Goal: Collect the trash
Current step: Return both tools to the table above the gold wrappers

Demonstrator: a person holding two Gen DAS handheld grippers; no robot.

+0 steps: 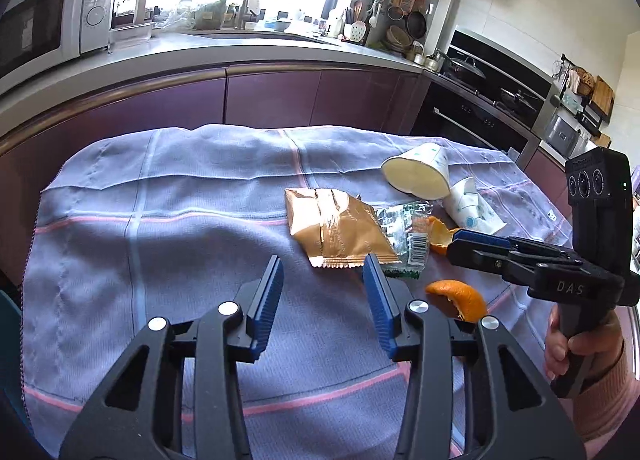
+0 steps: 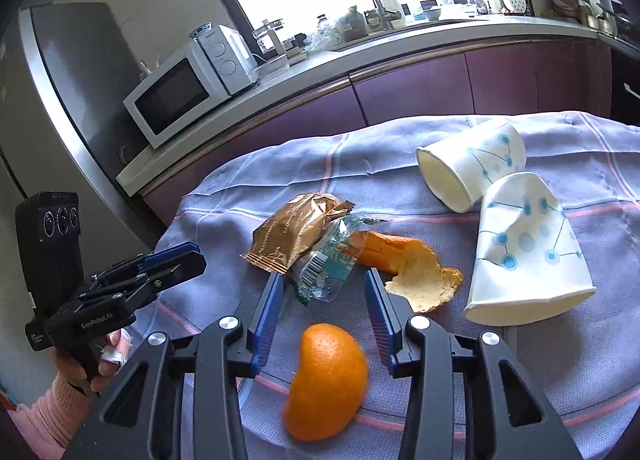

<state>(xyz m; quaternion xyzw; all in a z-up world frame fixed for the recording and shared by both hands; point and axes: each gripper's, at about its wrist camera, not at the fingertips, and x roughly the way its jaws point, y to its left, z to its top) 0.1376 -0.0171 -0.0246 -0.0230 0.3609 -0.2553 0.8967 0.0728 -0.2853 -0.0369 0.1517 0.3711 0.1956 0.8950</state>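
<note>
Lying on a grey-blue cloth [image 1: 160, 187], the trash sits in one group. The gold wrapper [image 2: 296, 234] is at 11 o'clock from the right gripper [image 2: 320, 292], and the clear wrapper [image 2: 328, 264] lies just ahead between its spread fingers, which hold nothing. One orange peel [image 2: 328, 380] lies under this gripper, another peel [image 2: 416, 272] at 1 o'clock, touching the clear wrapper. Two paper cups lie on their sides at 2 o'clock: the crushed cup [image 2: 524, 248] nearer, the round cup [image 2: 468, 167] behind it. The left gripper [image 1: 324, 276] is also spread wide and empty, with the gold wrapper at 12 o'clock.
</note>
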